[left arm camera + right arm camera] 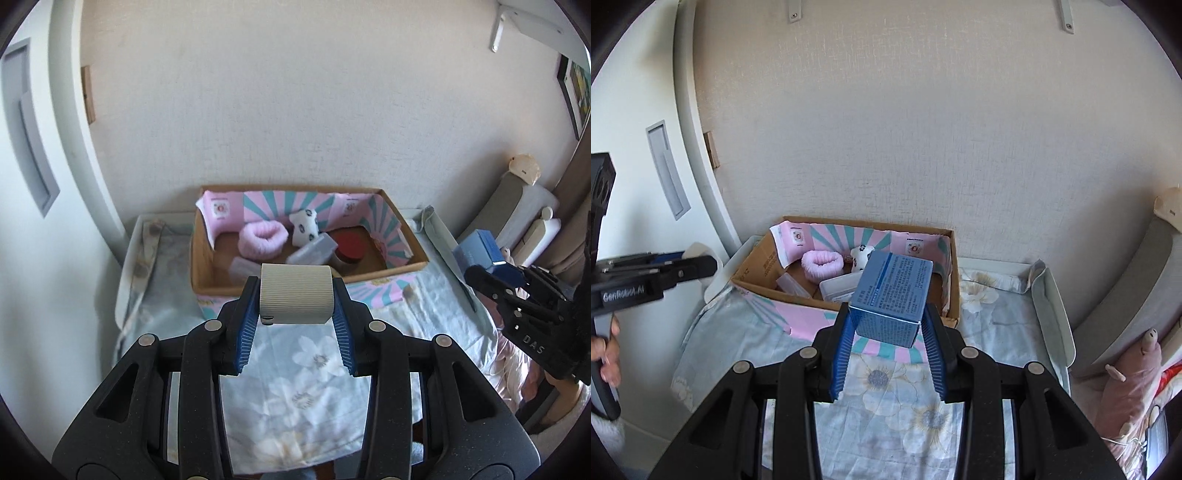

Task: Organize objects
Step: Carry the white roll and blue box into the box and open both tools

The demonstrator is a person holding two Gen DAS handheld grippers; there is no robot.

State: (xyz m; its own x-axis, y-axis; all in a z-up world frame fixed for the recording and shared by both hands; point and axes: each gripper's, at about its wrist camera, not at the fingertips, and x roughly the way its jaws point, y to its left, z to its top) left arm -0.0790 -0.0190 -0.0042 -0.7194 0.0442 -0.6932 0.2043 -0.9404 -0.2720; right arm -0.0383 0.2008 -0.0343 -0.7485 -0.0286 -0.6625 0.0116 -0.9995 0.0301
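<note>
The left hand-held gripper (297, 295) is squeezing a little grey ribbed box (295, 293) between its blue pads, and the box is hanging in the air above the flowery cloth (295, 387) that is covering the worktop. The right hand-held gripper (886, 325) is squeezing a blue box with tiny writing (892, 295) the same way, tilted a bit, and it is also hanging in the air just in front of the cardboard box (955, 288). In the left wrist view the cardboard box (199, 258) is sitting at 12 o'clock from the grey box, against the wall, with pink and teal paper lining its sides. Inside it, a fluffy pink hair tie (263, 238) is lying toward 11 o'clock, a white cushion with dark spots (304, 227) is leaning beside it, a red round tin (349, 245) is sitting at 1 o'clock, and two clear plastic cases (312, 253) are lying near the front. The right gripper with its blue box (476, 251) is showing at 3 o'clock in that view. In the right wrist view a person's hand (607, 354) is holding the left gripper's handle at 9 o'clock, and a pink pig toy (1134, 376) is lying at 4 o'clock beside the worktop.
</note>
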